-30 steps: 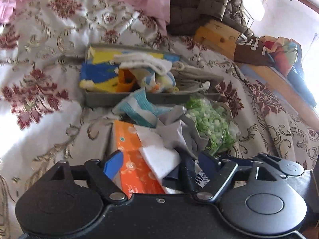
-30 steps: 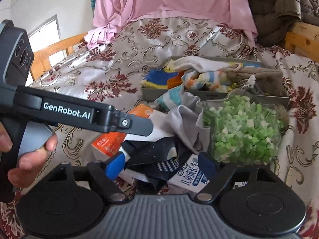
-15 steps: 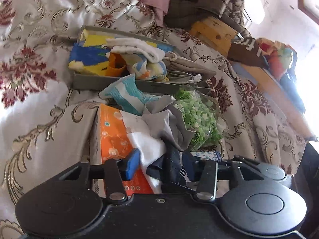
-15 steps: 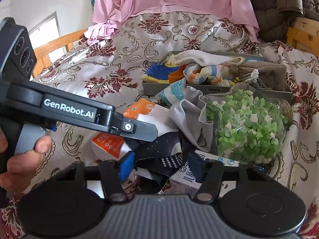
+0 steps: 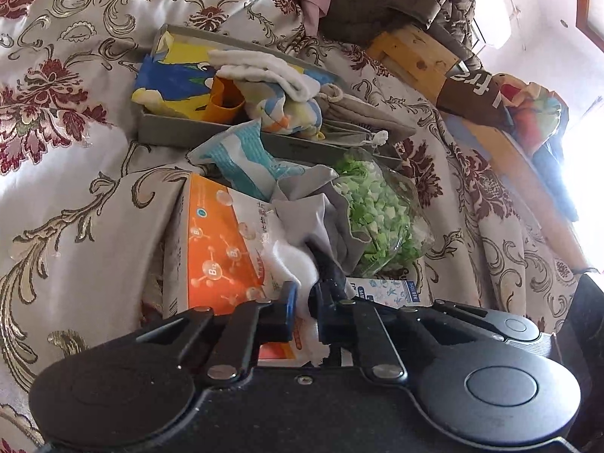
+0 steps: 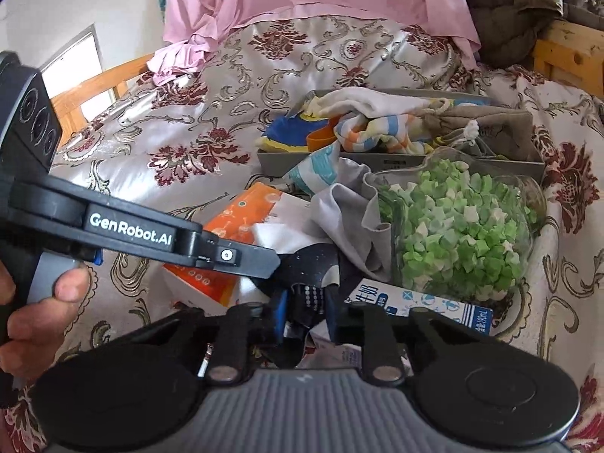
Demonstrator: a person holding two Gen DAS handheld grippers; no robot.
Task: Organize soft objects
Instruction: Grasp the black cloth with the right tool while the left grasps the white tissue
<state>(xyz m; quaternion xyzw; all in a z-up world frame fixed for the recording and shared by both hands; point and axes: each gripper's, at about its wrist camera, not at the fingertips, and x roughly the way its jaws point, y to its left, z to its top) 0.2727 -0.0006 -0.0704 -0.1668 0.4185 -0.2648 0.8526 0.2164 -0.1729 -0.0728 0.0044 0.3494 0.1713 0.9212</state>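
Now both of my claws grip in the pile of soft things on the bed (image 6: 158, 139). My left claw (image 5: 304, 304) has just been closing, and its pads pinch a fold of white cloth (image 5: 292, 260) with a dark strip against the right pad. My right claw (image 6: 304, 311) has just been closing too, and it is clamped on the dark dotted sock (image 6: 311, 264), which bunches between its blue pads.

Just ahead of the right claw, a grey cloth (image 6: 347, 222) drapes against a clear bag of green paper stars (image 6: 456, 234). A blue-and-white milk carton (image 6: 419, 305) lies just to the right of that claw, partly under the bag. To the left of my left claw, an orange-and-white box (image 5: 215, 241) lies flat under the white cloth. Beyond it a teal-and-white packet (image 5: 241, 158) leans on the near wall of the grey tray (image 5: 170, 134).

Farther ahead of both claws, the tray holds a white towel (image 5: 264, 70), a striped cloth (image 5: 287, 109), a blue-and-yellow item (image 5: 173, 75) and a beige drawstring pouch (image 5: 358, 109). A hand (image 6: 41, 313) holds the left claw's handle, seen at the left of the right claw's view.
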